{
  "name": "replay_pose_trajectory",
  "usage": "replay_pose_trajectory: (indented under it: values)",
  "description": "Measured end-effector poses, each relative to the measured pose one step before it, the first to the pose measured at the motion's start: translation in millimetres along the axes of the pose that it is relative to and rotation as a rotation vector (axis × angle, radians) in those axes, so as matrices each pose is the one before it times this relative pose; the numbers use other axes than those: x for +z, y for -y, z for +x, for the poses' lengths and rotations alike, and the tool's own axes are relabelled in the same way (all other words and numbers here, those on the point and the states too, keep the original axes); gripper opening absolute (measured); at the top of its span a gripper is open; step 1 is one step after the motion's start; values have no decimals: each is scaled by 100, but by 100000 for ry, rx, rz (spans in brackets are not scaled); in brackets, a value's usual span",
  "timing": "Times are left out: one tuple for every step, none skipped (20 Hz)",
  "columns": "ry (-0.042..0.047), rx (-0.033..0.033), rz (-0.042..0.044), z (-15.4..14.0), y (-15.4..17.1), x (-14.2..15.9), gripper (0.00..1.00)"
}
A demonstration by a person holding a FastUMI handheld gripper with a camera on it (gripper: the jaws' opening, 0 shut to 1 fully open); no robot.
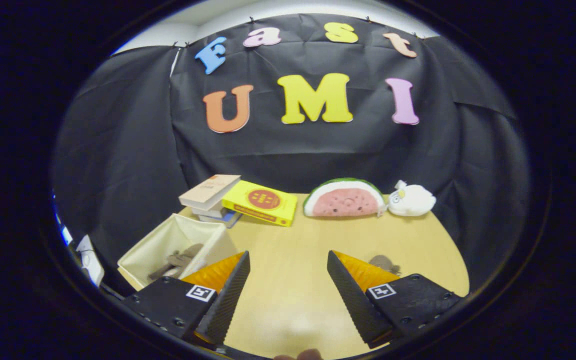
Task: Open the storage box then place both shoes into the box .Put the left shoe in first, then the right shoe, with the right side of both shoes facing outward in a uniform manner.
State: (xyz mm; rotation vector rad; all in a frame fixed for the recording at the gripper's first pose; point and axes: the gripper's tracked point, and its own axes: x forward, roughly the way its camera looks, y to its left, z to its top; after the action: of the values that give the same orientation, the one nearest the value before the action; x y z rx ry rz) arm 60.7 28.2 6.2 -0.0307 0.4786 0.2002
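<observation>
The hand-held gripper (288,280) hovers with fingers spread wide and empty over the bare counter (293,250), while the open storage box (178,250) sits just left of the fingers, dark shoe-like shapes already inside, seemingly ready for whatever remains.

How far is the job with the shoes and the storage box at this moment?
Done, it seems: the storage box stands open, and a grey shoe lies inside it. In hand: nothing; the gripper is open over the bare table, its fingers holding nothing. Left: another grey shoe lies on the table, partly hidden behind one finger, and must still go into the box. Which way the shoes face I cannot tell.
</observation>
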Motion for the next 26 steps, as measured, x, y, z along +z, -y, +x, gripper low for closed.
replay_pose_trajectory:
  values:
    - [-1138, -3146, -1377, -134, 2719, -786, 95]
    - [-1957, -3296, -1764, 203, 2404, -1185, 95]
    - [-2080, -3985, -2390, 235, 2526, -1364, 95]
    - [-1444, -3130, -1072, 506, 2094, -1016, 95]
    - [-2212, -1746, 123, 569, 1437, -1281, 95]
    - [-2697, -196, 1075, 737, 854, -1316, 95]
    - [-2757, -366, 1197, 763, 761, -1115, 95]
    - [-2739, -219, 1240, 859, 793, -954, 95]
    - [-2338, -84, 909, 819, 564, -796, 96]
    - [-2343, 338, 1459, 844, 351, -626, 96]
    - [-3366, 1156, 2101, 877, 210, -686, 96]
    - [-3190, 568, 1874, 891, 280, -733, 96]
    - [-2516, -526, 527, 832, 473, -433, 96]
    - [-1579, -1518, -277, 993, 800, -279, 96]
    - [-1847, -259, 555, 781, 297, -307, 96]
    - [-2146, 419, 1112, 677, 54, -489, 95]
    - [-1460, 630, 1446, 548, -18, -314, 95]
    - [-1116, 289, 1251, 599, 55, -193, 95]
    - [346, 743, 1714, 615, -41, 167, 95]
    - [-8, 375, 1411, 288, -264, 128, 88]
    - [-116, 132, 1075, 471, -59, 47, 80]
    - [-421, -243, 715, 569, -98, -146, 69]
    - [-782, 623, 1022, 543, -326, -131, 65]
    - [-897, -428, -51, 240, -50, 13, 58]
    - [2342, -5854, -1275, 689, 1165, 103, 58]
    - [1618, -1883, 678, 94, 520, 466, 40]
